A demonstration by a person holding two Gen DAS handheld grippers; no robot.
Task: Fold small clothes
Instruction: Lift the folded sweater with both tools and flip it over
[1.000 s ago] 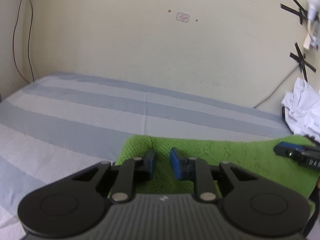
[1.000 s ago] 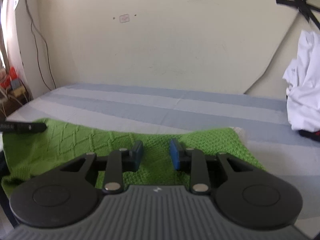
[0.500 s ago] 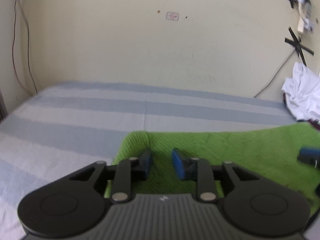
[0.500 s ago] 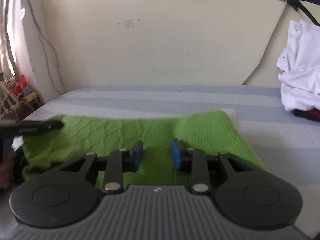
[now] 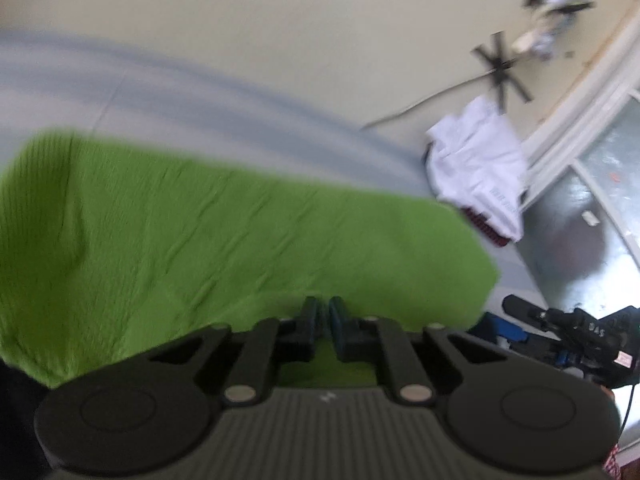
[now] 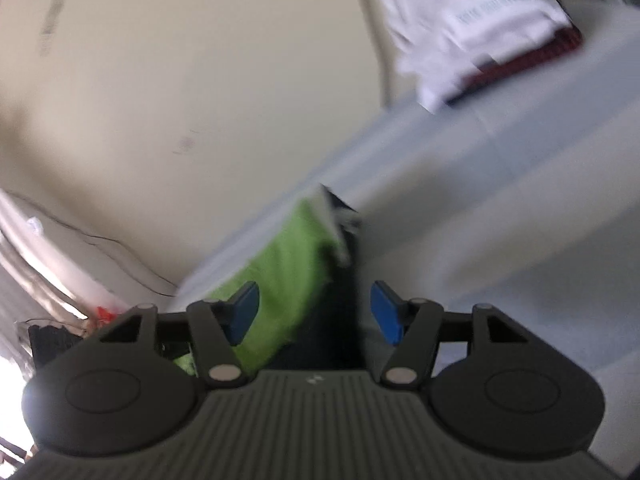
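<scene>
A green knitted garment point(image 5: 224, 236) hangs lifted above the striped bed point(image 5: 240, 120) in the blurred left wrist view. My left gripper point(image 5: 323, 316) is shut on the garment's near edge. My right gripper point(image 6: 314, 314) is open and tilted, with the garment point(image 6: 280, 272) passing between its blue pads point(image 6: 386, 314) without being pinched. The right gripper point(image 5: 560, 332) also shows at the lower right of the left wrist view, beside the garment's right end.
A pile of white clothes point(image 5: 480, 164) over a dark red item lies at the bed's far right, also in the right wrist view point(image 6: 472, 28). A cream wall point(image 5: 280, 40) stands behind the bed. A window point(image 5: 592, 200) is at the right.
My left gripper has closed on the garment and lifted it, swinging right. My right gripper has opened, let go of the garment and rolled to a tilt.
</scene>
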